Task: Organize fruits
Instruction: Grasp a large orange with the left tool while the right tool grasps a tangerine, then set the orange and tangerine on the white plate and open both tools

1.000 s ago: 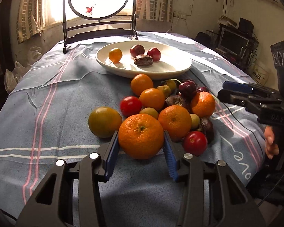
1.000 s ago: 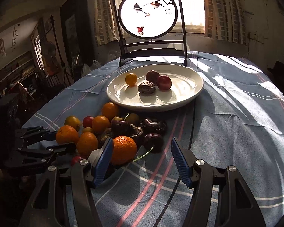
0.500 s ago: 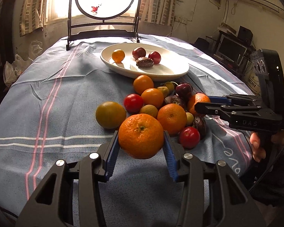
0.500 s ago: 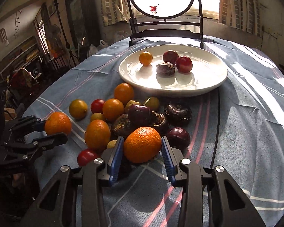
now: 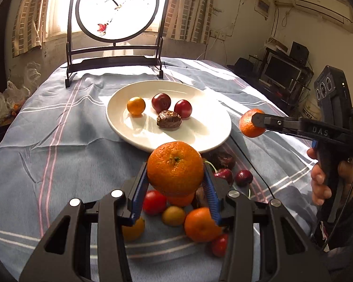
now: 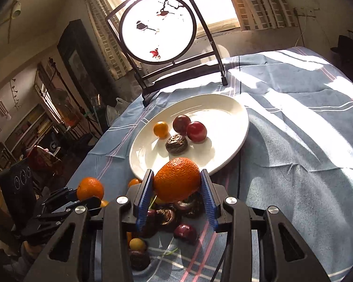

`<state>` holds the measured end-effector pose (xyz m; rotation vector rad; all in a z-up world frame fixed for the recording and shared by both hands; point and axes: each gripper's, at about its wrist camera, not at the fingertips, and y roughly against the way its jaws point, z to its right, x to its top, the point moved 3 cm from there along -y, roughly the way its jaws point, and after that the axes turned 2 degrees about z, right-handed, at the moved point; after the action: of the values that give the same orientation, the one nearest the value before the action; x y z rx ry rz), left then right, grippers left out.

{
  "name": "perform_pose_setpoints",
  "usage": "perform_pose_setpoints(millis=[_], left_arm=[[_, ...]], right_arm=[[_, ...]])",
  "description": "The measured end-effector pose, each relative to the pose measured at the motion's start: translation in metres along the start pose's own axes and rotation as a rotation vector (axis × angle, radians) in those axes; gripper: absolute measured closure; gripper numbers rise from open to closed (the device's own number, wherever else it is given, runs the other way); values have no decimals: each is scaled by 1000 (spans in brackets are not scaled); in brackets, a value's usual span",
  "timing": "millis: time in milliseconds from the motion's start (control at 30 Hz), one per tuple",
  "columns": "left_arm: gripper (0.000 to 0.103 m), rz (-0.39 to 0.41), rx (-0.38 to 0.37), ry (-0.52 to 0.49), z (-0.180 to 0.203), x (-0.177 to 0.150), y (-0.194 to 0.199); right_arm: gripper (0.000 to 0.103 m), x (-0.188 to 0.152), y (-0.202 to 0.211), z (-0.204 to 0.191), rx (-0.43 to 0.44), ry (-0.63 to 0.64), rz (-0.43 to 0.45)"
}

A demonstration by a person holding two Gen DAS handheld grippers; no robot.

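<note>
Two hand-held tongs above a desk covered with a striped blue cloth (image 5: 58,164). An orange (image 5: 175,168) is pinched between the blue pads of the left tongs (image 5: 175,188) and is held clear of the cloth, over the loose pile of fruit (image 5: 188,211) lying just in front of the white plate (image 5: 207,138). A second orange (image 6: 176,182) is pinched by the right tongs (image 6: 176,197), near the plate's front rim; the same orange (image 5: 251,123) is seen raised beside the plate's right edge. The letters "DAS" (image 5: 320,130) are embossed on the body of the right tongs. On the plate are seen a small orange fruit (image 5: 136,105), two red plums (image 5: 171,104) and a dark wrinkled fruit (image 5: 169,119). A round painted screen (image 5: 116,9) on a dark stand is placed behind the plate. No other writing can be read.
</note>
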<state>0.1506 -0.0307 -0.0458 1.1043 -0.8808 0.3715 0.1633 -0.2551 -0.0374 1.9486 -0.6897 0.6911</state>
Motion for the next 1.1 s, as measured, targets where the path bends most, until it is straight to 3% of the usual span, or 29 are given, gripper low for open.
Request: perform_pose_setpoints(millis=[200, 233, 267, 300, 367, 533, 767, 933, 1100], left_arm=[[57, -75, 18, 11, -4, 39, -55], [49, -88, 26, 18, -6, 42, -63], [45, -90, 38, 32, -9, 44, -66], [42, -81, 46, 47, -13, 45, -66], [41, -61, 37, 64, -17, 45, -58], [39, -19, 48, 16, -12, 20, -22], [38, -46, 70, -18, -17, -37, 19], [39, -121, 147, -21, -36, -67, 14], [46, -132, 141, 27, -47, -67, 4]], right_arm=[[60, 21, -49, 16, -83, -39, -45], [58, 22, -51, 18, -89, -48, -37], [48, 22, -49, 20, -89, -63, -22], [45, 21, -46, 20, -86, -67, -7], [45, 15, -37, 17, -94, -43, 4], [45, -19, -5, 9, -115, 13, 16], [44, -60, 22, 7, -135, 69, 26], [44, -64, 21, 4, -138, 95, 24], [44, -67, 22, 3, -138, 105, 30]])
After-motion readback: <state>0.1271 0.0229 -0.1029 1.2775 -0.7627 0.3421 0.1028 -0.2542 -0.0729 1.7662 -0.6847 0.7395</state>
